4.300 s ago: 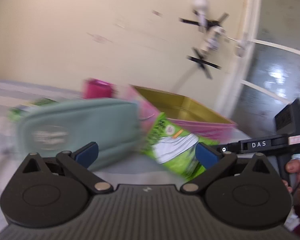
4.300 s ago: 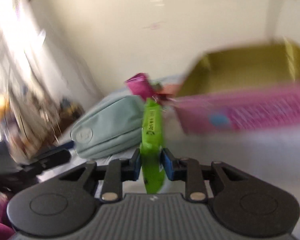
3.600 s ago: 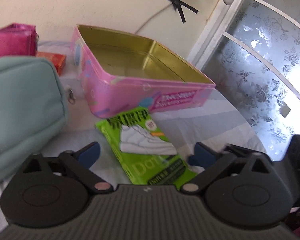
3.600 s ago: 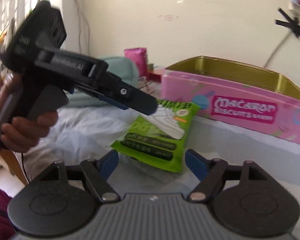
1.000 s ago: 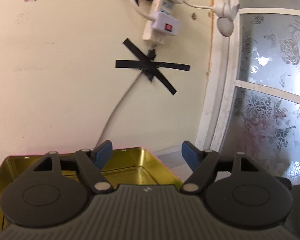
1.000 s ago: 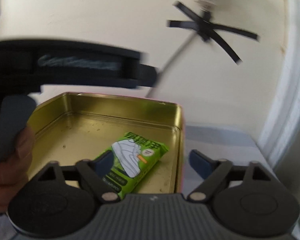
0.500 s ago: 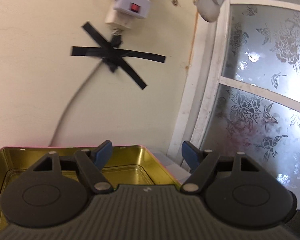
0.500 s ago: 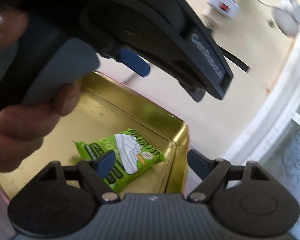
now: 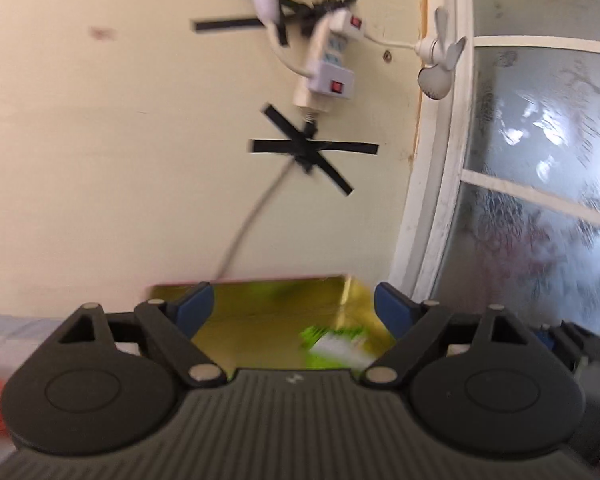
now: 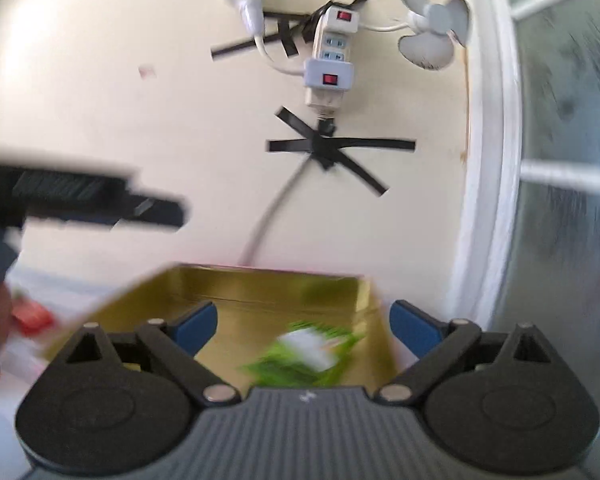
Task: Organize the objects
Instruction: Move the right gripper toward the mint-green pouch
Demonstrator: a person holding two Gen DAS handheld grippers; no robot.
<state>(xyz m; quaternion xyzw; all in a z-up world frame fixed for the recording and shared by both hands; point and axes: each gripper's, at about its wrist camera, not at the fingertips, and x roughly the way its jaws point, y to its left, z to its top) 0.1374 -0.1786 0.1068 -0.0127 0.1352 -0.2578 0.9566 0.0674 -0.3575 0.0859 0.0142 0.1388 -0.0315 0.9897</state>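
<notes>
A green wipes packet (image 10: 306, 354) lies flat on the floor of the open gold-lined tin (image 10: 268, 284), near its right wall; the left wrist view shows the packet (image 9: 334, 342) too, blurred. My right gripper (image 10: 304, 322) hovers above the tin's near side, its jaws opening, nothing between them. My left gripper (image 9: 294, 310) also hangs over the tin (image 9: 268, 294), jaws opening and empty. In the right wrist view the left gripper's finger (image 10: 112, 204) crosses at the left, held by a hand.
A cream wall stands close behind the tin, with a power strip (image 9: 326, 76), taped cable and a small white fan (image 9: 440, 64). A frosted glass door (image 9: 540, 184) is at the right. Something red-orange (image 10: 32, 318) lies on the cloth left of the tin.
Both grippers have pulled back and up from the tin and spread wider. The left gripper swung left, bringing the packet into its view. The packet stays in the tin.
</notes>
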